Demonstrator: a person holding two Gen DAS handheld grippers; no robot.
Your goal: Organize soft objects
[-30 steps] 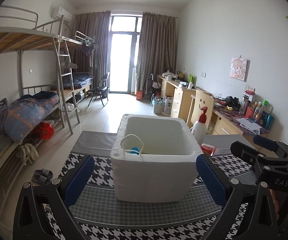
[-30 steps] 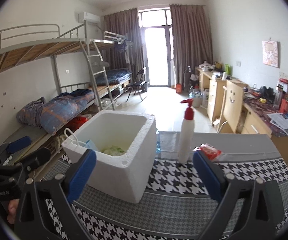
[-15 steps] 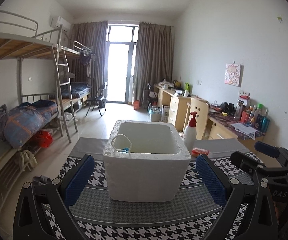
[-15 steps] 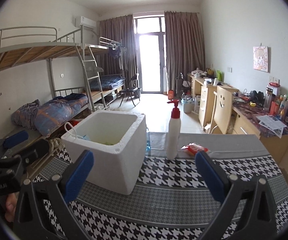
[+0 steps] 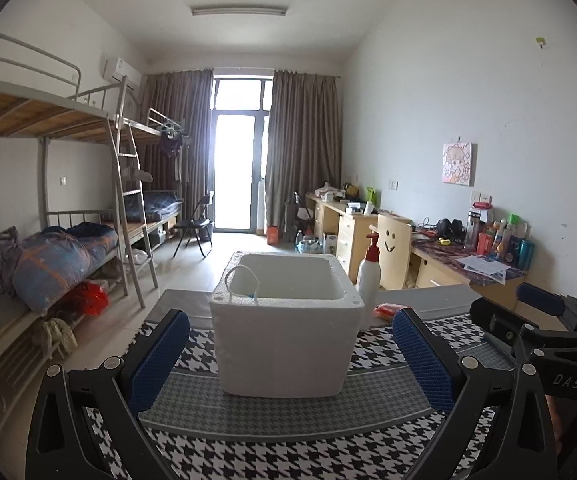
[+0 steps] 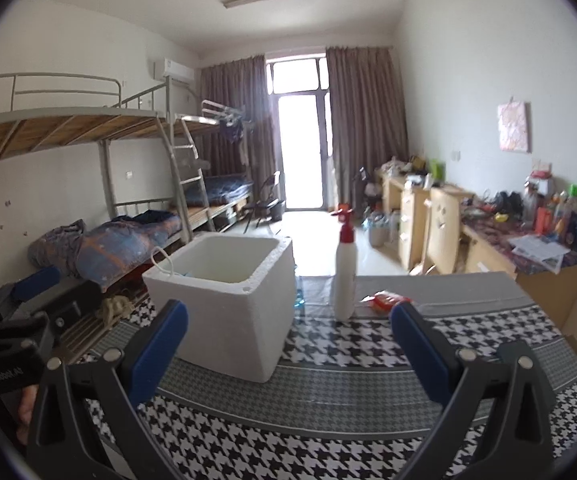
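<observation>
A white foam box stands on the houndstooth tablecloth. A white loop and a bit of blue, part of a face mask, hang over its left rim; the rest of the inside is hidden. My left gripper is open in front of the box, holding nothing. My right gripper is open too, nearer than the box and to its right. Each view shows the other gripper at its edge, the right one and the left one.
A white pump bottle with a red top stands right of the box, with a small red packet beside it. Bunk beds line the left wall, desks the right.
Both grippers have pulled back and tilted up, so the box looks smaller and lower and its contents have dropped out of sight. Both stay open and empty.
</observation>
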